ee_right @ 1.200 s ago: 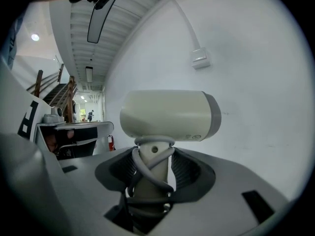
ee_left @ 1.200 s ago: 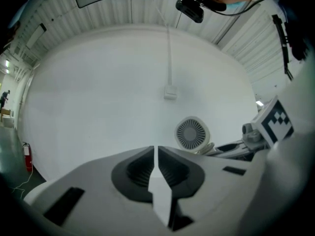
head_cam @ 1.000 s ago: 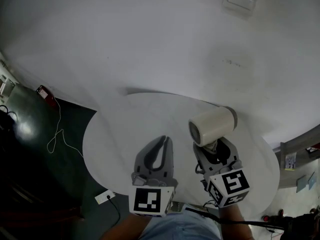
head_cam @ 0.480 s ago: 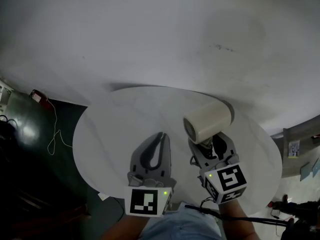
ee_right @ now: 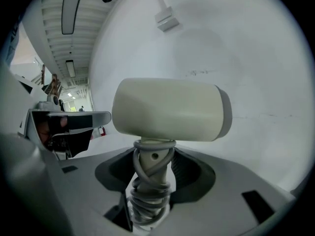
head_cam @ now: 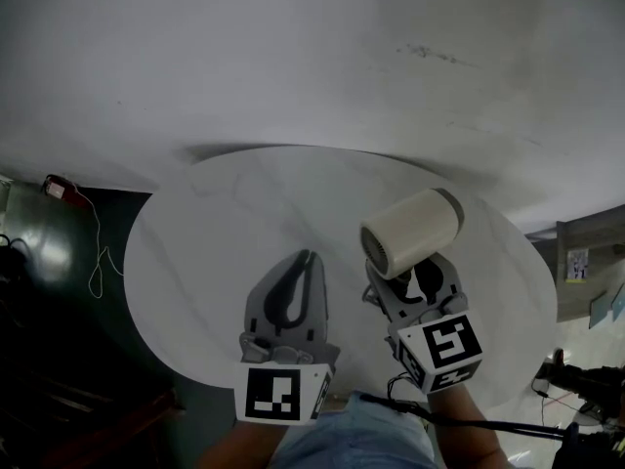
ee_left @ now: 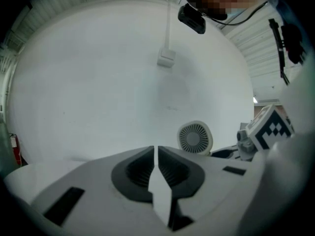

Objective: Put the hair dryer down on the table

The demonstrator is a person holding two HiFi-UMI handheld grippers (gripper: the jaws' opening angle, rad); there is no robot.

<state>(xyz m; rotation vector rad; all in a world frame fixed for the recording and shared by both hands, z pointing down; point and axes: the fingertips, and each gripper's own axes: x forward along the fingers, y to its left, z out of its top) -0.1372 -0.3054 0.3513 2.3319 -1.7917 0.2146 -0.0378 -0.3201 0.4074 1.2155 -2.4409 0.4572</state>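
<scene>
The right tool grips the hair dryer by its handle, which has the grey cord wound round it. The cream barrel sits right of centre in the head view, over the right half of the round white tabletop. The left tool, lower centre, is clenched on nothing, its tips meeting. The step in hand appears to be the carry, with the dryer apparently not yet resting on the surface. The next move calls for lowering it until barrel or handle bears on the tabletop, well in from the right rim, and only then letting go. Compared with a second ago, the tabletop fills more of the frame and the wall plate at upper right has gone. Both tools and the dryer keep much the same pose.
</scene>
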